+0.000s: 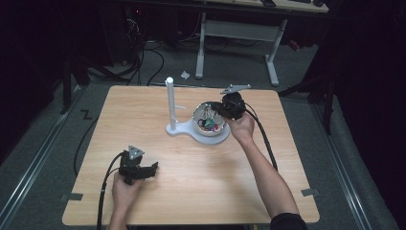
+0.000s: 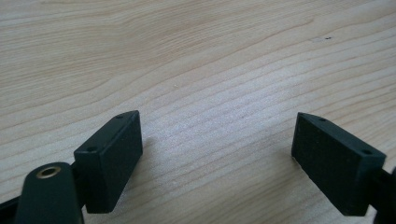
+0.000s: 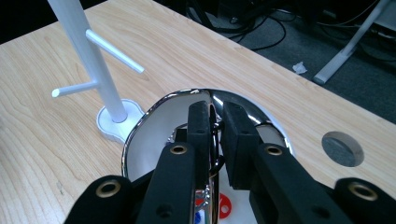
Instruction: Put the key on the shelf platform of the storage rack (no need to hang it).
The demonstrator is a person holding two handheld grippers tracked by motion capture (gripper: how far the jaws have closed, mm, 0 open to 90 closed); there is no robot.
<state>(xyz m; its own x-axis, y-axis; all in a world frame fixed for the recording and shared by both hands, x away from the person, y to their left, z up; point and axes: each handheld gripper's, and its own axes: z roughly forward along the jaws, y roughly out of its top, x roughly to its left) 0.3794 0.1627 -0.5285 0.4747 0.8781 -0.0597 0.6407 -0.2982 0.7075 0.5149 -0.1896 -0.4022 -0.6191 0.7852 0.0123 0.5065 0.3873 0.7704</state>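
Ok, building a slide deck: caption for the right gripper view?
Right gripper fingers nearly closed on a thin metal ring above a shiny bowl, white peg stand beside it.

Dim room, grey carpeted floor (image 1: 43,143), white-legged desk (image 1: 237,28) behind, tangled black cables (image 1: 143,52).

A stand (image 1: 169,103) rises near the middle of the table (image 1: 191,191), toward the far edge, its pegs (image 3: 114,51) pointing sideways. Just right of it, on the same base (image 1: 179,129), sits a bowl (image 1: 198,115) with small items (image 1: 209,123) in it. The right gripper (image 1: 221,109) is over the bowl's right rim, its jaws reaching inside. The left gripper (image 1: 153,167) lies near the front left corner, well apart from the stand. A hole (image 3: 342,148) is in the table beyond the bowl.
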